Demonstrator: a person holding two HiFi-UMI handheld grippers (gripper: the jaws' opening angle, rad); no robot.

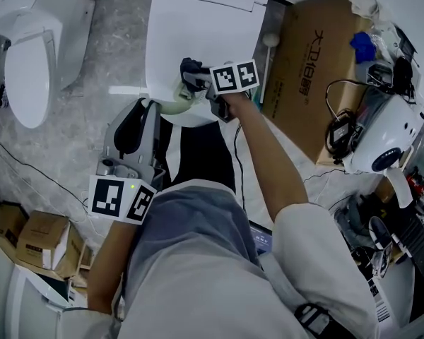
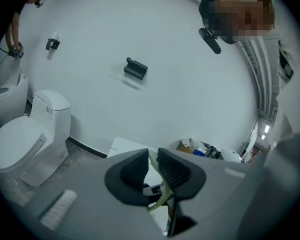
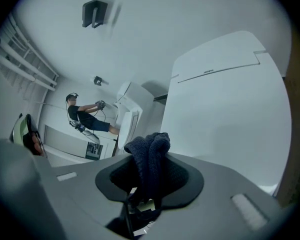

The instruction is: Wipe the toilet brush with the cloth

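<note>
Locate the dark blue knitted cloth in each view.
Head view: dark blue knitted cloth at top centre.
Left gripper view: not in it.
Right gripper view: lower centre, clamped in the right claw.
Shared landmark: the white closed toilet.

A dark, coarse-knit cloth (image 3: 149, 156) bunches in the matt grey plastic right tongs (image 3: 149, 173). Ribbed black pads (image 2: 176, 171) of the left tongs (image 2: 153, 170) pinch the smooth, pale-green plastic toilet brush (image 2: 152, 156). Behind them are a glossy white toilet (image 1: 198, 27) and a matt brown cardboard box (image 1: 307, 76).

Printed in black on the cardboard box (image 1: 314, 62): four Chinese characters, seemingly 大卫伯爵. Small marks on the toilet lid (image 1: 210, 20) and toilet tank (image 2: 50, 109), too small to read.
</note>
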